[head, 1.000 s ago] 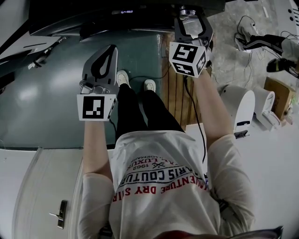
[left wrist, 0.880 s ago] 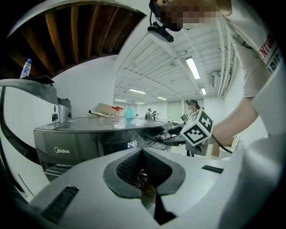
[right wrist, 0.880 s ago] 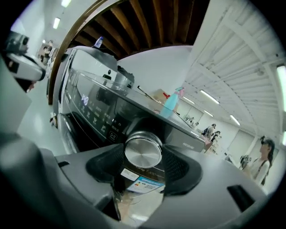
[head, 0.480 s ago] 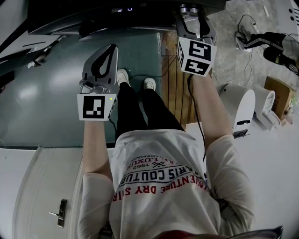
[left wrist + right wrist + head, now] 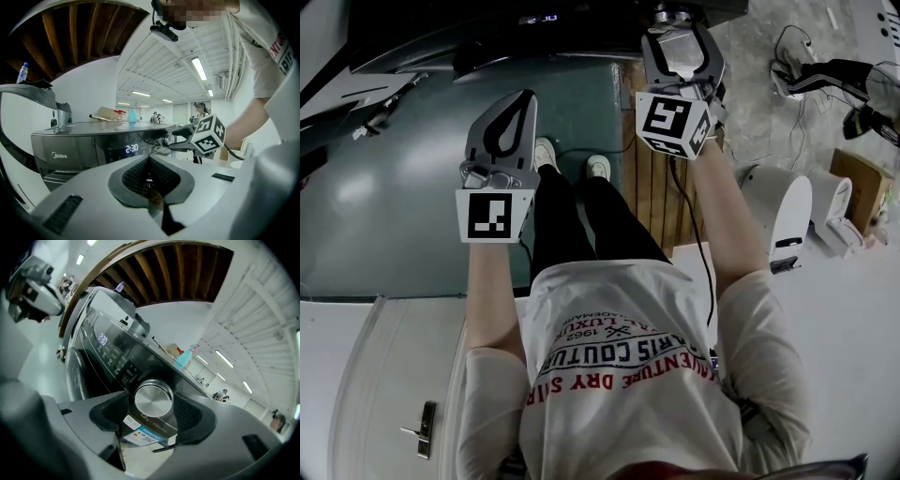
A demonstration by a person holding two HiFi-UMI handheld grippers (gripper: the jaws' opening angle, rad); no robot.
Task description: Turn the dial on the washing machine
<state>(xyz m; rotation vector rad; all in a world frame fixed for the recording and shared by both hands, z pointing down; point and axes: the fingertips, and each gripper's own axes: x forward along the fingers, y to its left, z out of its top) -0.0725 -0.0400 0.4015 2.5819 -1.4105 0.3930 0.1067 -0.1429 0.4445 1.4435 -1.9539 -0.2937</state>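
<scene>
- Rolling about its own axis is what the right hand-held gripper (image 5: 679, 28) has just done. Its black-and-white marker cube (image 5: 673, 123) sat further right and squarer to the head view half a second ago. It now lies much as it did a second ago.
- Through that swing the jaws have kept to one spot at the right end of the control panel of the dark grey front-loading washing machine (image 5: 70, 150).
- The round brushed-silver dial (image 5: 153, 399) stands out from that panel, directly between the gripper's dark ribbed pads (image 5: 190, 416). In the right gripper view one pad sits against each side of the rim with no gap visible, so I judge the jaws clamped on the dial.
- A roll one way and back with the jaws closed suggests the turning step is under way, or that the setting is being tried in both directions. The net rotation cannot be read from the dial's plain face.
- The small lit display (image 5: 131, 149) reads 2:30 in the left gripper view. It is too small in the head view to tell whether the number has changed.
- The left hand-held gripper (image 5: 150, 159) has not shifted. It hangs over the green floor (image 5: 394, 187), well apart from the panel, with its jaws together and nothing between them
- What remains, by my judgement, is stopping the dial on the wanted setting and then opening the jaws without nudging it
</scene>
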